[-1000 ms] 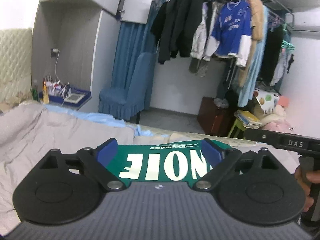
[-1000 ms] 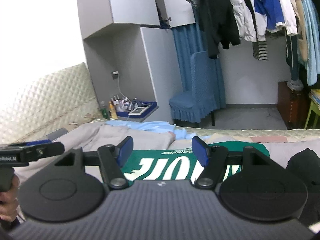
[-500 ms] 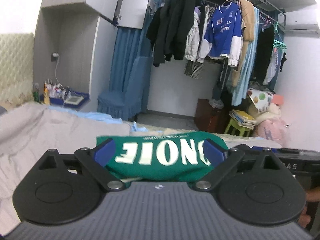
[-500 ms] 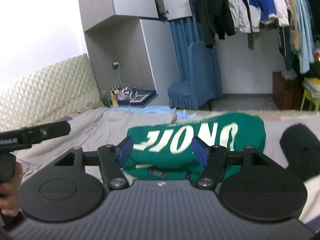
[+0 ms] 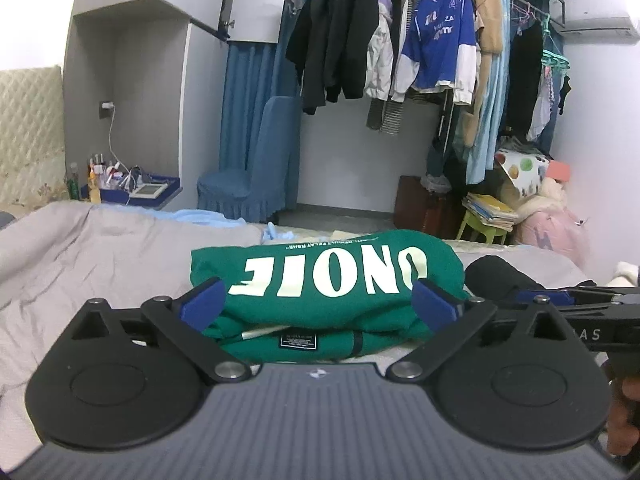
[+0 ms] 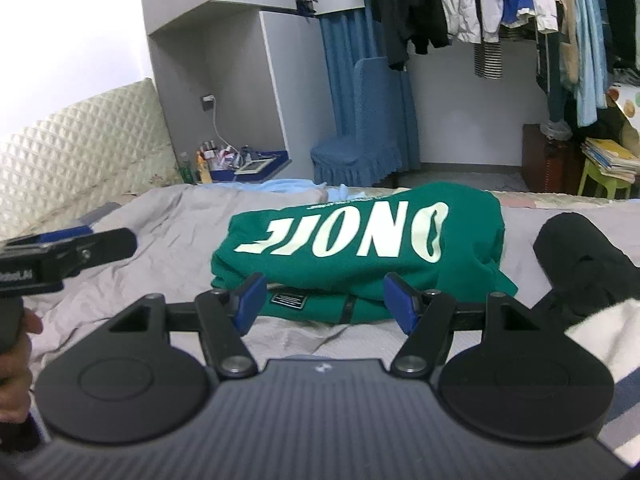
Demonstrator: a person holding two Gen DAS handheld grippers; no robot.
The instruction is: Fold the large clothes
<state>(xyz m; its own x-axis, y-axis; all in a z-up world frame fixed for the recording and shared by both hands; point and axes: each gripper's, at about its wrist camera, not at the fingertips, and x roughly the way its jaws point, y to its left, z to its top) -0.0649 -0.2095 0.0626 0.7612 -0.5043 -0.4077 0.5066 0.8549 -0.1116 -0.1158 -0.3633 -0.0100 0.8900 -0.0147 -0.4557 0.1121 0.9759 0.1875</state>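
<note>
A green sweatshirt (image 5: 332,280) with large white letters lies folded in a thick bundle on the grey bed cover (image 5: 100,248). It also shows in the right wrist view (image 6: 360,240). My left gripper (image 5: 318,306) is open and empty, just in front of the bundle, its blue pads (image 5: 202,304) wide apart. My right gripper (image 6: 326,302) is open and empty, also just short of the bundle's near edge. The right gripper's body shows at the right of the left wrist view (image 5: 580,320). The left gripper's body shows at the left of the right wrist view (image 6: 60,256).
A black garment (image 6: 584,264) lies on the bed right of the sweatshirt, and a striped white one (image 6: 608,340) is nearer. A light blue cloth (image 5: 208,218) lies at the far bed edge. Behind stand a blue chair (image 5: 256,168), a clothes rail (image 5: 420,40) and a bedside shelf (image 5: 136,190).
Both grippers have pulled back and risen from the sweatshirt. More of the folded bundle and its near edge with the black label now shows.
</note>
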